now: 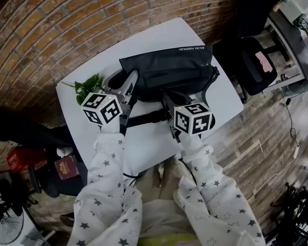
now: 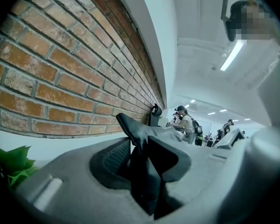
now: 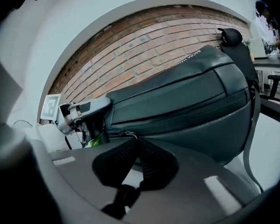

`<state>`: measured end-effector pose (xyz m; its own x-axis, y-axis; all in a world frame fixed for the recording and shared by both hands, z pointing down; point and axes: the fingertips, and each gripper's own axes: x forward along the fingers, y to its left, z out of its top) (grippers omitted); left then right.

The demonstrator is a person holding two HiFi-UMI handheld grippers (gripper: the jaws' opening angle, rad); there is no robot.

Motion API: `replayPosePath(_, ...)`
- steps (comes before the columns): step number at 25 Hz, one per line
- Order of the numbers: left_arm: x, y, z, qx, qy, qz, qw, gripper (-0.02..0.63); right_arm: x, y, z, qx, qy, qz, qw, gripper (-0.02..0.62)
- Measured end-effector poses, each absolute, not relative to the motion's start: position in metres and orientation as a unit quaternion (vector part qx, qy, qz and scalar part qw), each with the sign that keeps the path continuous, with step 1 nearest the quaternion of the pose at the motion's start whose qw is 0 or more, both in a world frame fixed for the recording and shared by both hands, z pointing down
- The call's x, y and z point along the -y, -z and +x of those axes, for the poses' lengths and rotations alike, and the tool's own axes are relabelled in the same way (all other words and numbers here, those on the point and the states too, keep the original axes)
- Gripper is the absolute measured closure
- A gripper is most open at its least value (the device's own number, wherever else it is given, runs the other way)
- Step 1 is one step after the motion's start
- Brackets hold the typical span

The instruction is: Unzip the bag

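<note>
A black bag [image 1: 169, 68] lies across the white table [image 1: 143, 147], its long side toward me. My left gripper [image 1: 129, 85] is at the bag's left end; in the left gripper view a fold of the bag's black fabric [image 2: 140, 132] stands pinched between the jaws [image 2: 139, 148]. My right gripper [image 1: 169, 97] is at the bag's front, close to that same end. In the right gripper view its jaws [image 3: 136, 140] meet at the small metal zipper pull [image 3: 126, 134] at the left end of the bag's [image 3: 186, 92] zipper line. The left gripper [image 3: 81, 113] shows just beyond.
A green leafy plant [image 1: 87, 88] lies left of the bag at the table's edge. The bag's strap [image 1: 146, 118] runs along the table between the grippers. A brick wall [image 1: 66, 29] is behind the table; a black chair [image 1: 256, 65] stands to the right.
</note>
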<state>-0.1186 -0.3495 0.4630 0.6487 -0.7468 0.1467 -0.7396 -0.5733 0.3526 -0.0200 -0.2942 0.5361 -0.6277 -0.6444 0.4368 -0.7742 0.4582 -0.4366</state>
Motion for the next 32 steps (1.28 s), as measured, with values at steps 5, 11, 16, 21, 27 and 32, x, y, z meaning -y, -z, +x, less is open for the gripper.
replayPosePath(5,0.349,-0.463,-0.121,0.436,0.010,0.879,0.191,0.491,0.297,-0.535,-0.007,0.846,-0.309,0.423,0.104,0.576)
replayPosePath(11,0.344,-0.460,-0.111,0.458,0.004,0.871,0.178,0.489,0.294,-0.532,0.017,0.843,-0.308,0.430,0.098,0.577)
replayPosePath(16,0.345,-0.459,-0.112,0.473,0.000,0.865,0.170,0.489,0.298,-0.531,0.027,0.839,-0.310,0.437,0.094,0.576)
replayPosePath(21,0.348,-0.459,-0.109,0.483,-0.002,0.860,0.167,0.488,0.304,-0.530,0.043,0.835,-0.312,0.444,0.090,0.577)
replayPosePath(27,0.347,-0.460,-0.105,0.492,-0.003,0.856,0.162,0.487,0.305,-0.532,0.052,0.836,-0.307,0.445,0.093,0.577)
replayPosePath(32,0.348,-0.460,-0.109,0.500,0.001,0.851,0.162,0.486,0.311,-0.533,0.063,0.828,-0.313,0.457,0.089,0.577)
